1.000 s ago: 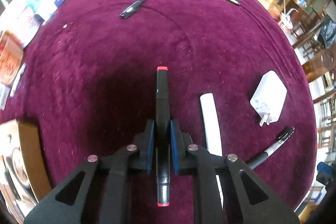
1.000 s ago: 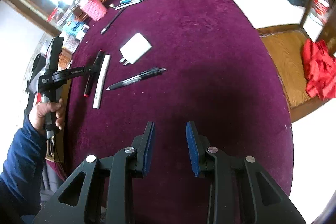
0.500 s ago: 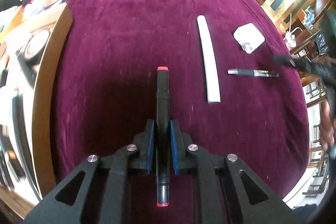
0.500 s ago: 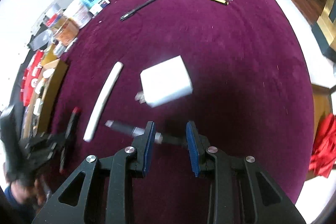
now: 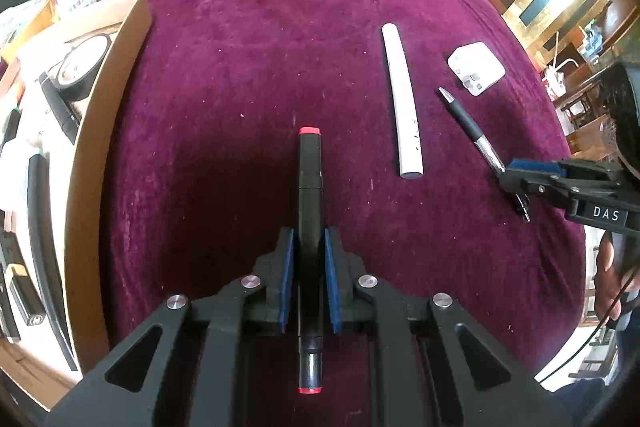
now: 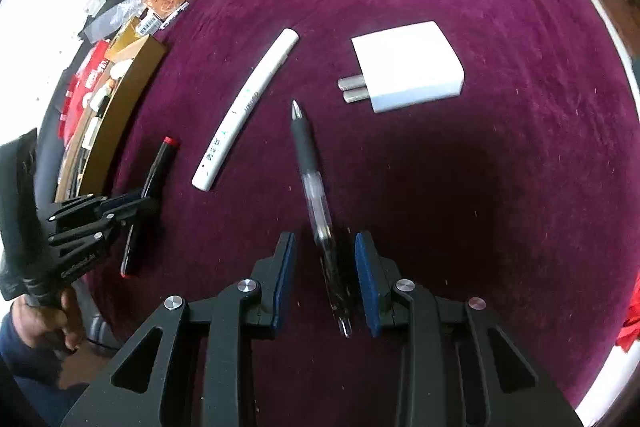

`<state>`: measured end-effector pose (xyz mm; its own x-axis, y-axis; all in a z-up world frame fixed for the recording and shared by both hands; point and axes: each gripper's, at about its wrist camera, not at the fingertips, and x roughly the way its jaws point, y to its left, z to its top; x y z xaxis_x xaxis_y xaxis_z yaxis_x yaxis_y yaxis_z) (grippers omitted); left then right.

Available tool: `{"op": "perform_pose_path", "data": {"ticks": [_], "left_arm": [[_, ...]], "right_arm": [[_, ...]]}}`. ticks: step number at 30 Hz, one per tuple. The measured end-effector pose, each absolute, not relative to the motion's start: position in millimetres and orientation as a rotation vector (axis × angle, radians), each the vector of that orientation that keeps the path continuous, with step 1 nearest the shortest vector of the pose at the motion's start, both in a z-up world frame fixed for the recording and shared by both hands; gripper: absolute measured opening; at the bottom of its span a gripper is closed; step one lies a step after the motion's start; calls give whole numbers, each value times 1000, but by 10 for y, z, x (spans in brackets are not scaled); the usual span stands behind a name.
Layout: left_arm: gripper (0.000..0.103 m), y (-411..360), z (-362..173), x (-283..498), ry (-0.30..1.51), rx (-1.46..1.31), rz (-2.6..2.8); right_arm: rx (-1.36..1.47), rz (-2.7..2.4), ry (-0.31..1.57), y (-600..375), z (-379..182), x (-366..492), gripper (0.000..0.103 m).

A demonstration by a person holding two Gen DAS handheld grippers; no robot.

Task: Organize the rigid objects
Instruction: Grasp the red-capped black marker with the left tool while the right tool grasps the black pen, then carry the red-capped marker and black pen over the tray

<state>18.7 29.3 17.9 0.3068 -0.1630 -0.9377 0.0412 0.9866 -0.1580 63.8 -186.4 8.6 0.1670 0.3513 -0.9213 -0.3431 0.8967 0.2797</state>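
Pen between the pads of the right claw: it lies flat on the tabletop, tip pointing away, clear barrel running back under the claw. The pads stand apart on either side of it and do not press it yet, so that claw is open. I'd judge the pen light, stiff and rather slick on its clear plastic; the rubber grip section ahead of the pads looks a surer hold, though mid-barrel should balance better. It may roll on the cloth if nudged from one side.

Left claw is clamped on the black marker with red ends, gripped near its middle. Just beyond the right claw lies a white tube to the left of the pen and a white plug to the right.

A second ago the right claw hung over bare cloth with the pen well ahead; now it straddles the pen. The left claw has carried its marker away from the tube.
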Motion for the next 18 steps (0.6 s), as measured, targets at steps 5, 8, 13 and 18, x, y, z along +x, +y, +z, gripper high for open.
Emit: {"op": "perform_pose_path", "data": {"ticks": [5,8,13,18], "left_arm": [[12,237,177,204,1222,-66,-136],[12,216,181,189,1197,-51,-128],[12,223,299,68,1112,-90,-148],[12,191,541,-29,986,-70,-155]], "right_arm": [[-159,408,1280,-1659,112,603,12],[-147,389,1276,-1675,123,495,11],[-21,392,1240,-1760,247,246,11],[41,428,1142,-1771,472,30,11]]}}
